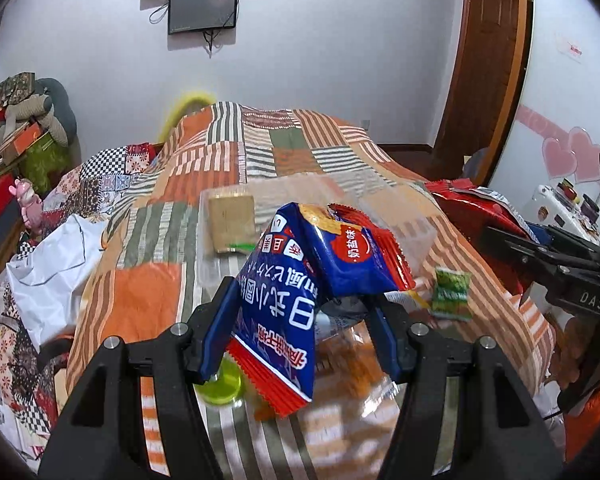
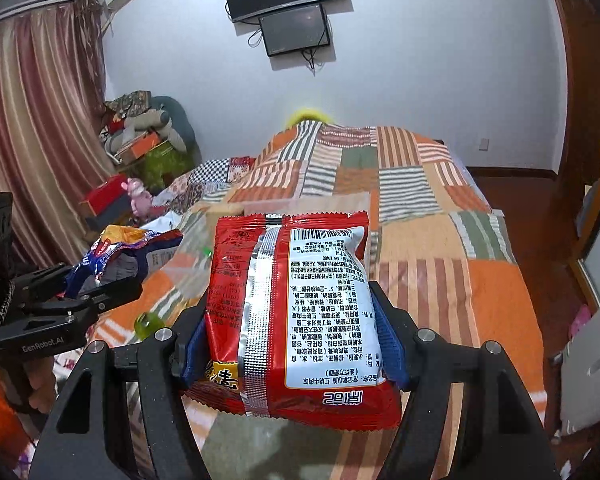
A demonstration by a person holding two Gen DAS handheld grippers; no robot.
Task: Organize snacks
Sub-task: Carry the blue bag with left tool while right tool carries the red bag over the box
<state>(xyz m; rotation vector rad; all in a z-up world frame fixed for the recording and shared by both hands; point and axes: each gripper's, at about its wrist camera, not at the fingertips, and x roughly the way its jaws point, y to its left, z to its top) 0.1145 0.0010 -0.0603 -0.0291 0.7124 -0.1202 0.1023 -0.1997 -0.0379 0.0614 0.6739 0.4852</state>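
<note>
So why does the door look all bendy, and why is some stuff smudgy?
Left wrist view: the fisheye lens curves the door frame; the clear box is motion-smeared. Right wrist view: the red packet is sharp, the bedspread beside it blurrier.

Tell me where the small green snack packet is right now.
In the left wrist view the small green packet lies on the striped quilt, right of the blue biscuit bag held in the left gripper, just short of the clear container.
</note>
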